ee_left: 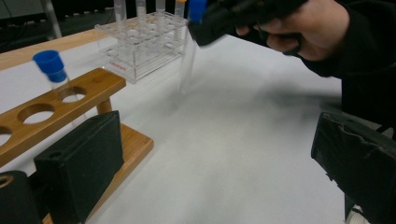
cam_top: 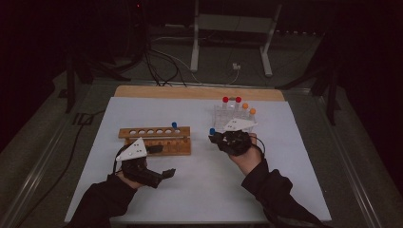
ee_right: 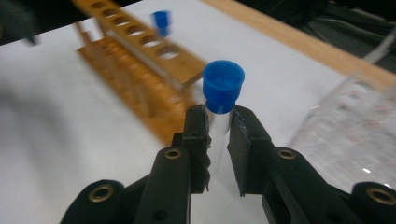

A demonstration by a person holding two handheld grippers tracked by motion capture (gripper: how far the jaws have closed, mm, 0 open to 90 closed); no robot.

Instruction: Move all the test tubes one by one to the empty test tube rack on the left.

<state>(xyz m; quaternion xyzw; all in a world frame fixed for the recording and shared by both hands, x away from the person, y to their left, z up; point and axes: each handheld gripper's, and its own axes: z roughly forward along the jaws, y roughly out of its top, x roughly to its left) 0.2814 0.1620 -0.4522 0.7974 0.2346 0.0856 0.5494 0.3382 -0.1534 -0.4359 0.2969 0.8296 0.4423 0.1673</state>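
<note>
Broadly, a white surface [cam_top: 199,190] takes the middle of the high view, with a wooden edge along its top. On it, left of centre, stands a wooden rack [cam_top: 157,140] with a row of round holes; one blue-capped tube [cam_top: 174,126] stands in a hole near its right end. To the upper right of centre stands a clear plastic rack [cam_top: 223,116] with red-capped and orange-capped tubes in it.

The left gripper [cam_top: 167,173] is at the lower left, just below the wooden rack, and its jaws are spread with nothing between them. The right gripper [cam_top: 215,138] is right of centre, between the two racks. Its jaws pinch a clear tube with a blue cap [ee_right: 223,86] just under the cap; this tube hangs above the surface, close to the clear rack.
</note>
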